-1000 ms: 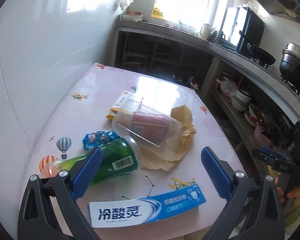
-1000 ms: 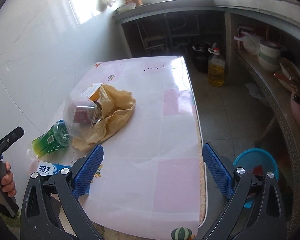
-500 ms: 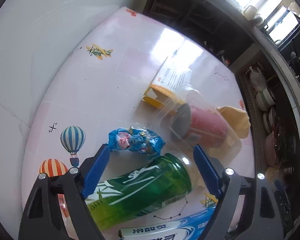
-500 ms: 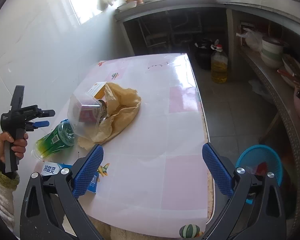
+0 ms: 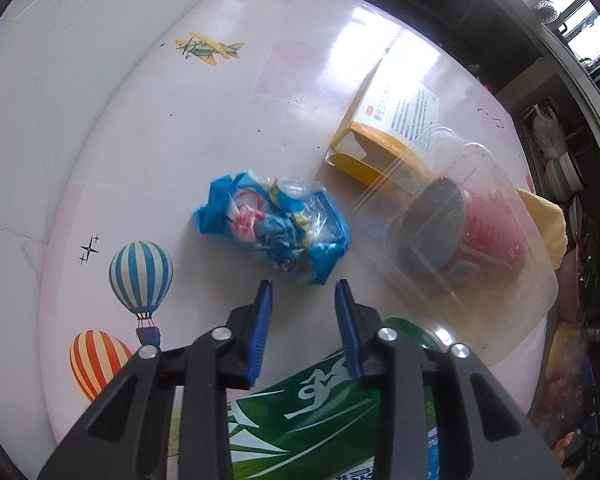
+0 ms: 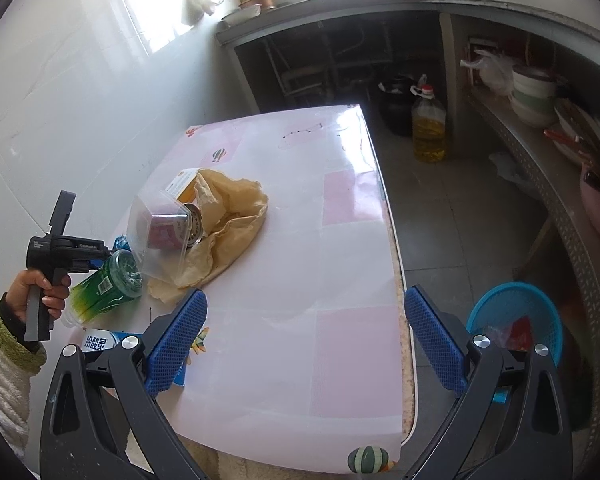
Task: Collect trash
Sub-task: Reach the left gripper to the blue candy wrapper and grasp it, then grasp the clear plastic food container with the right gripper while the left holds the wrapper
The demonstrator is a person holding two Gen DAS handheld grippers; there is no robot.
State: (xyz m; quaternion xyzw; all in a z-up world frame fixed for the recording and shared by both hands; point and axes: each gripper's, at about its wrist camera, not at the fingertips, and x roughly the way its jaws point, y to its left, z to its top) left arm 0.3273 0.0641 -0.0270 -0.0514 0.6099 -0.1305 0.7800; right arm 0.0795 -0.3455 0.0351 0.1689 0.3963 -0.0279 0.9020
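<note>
A crumpled blue wrapper (image 5: 276, 228) lies on the pink table (image 5: 220, 120), just beyond the tips of my left gripper (image 5: 303, 286). Its jaws point steeply down and are closing; a narrow gap shows between them, and the pads do not press the wrapper. A green bottle (image 5: 308, 412) lies under that gripper. Beside the wrapper sit a clear plastic box with a red can (image 5: 460, 240) and a yellow carton (image 5: 384, 120). My right gripper (image 6: 306, 298) hangs open over the table's near part, holding nothing. From the right wrist view, a hand holds the left gripper (image 6: 96, 258) above the bottle (image 6: 108, 280).
A brown paper bag (image 6: 228, 220) lies against the clear box (image 6: 160, 224). A toothpaste carton (image 6: 100, 340) rests at the near left table edge. A blue basket (image 6: 516, 320) with scraps stands on the floor to the right. An oil bottle (image 6: 428, 128) stands beyond the table.
My left gripper has swung forward and down over the green bottle toward the blue wrapper, and its jaws have narrowed from wide to a small gap. The right gripper has stayed put.
</note>
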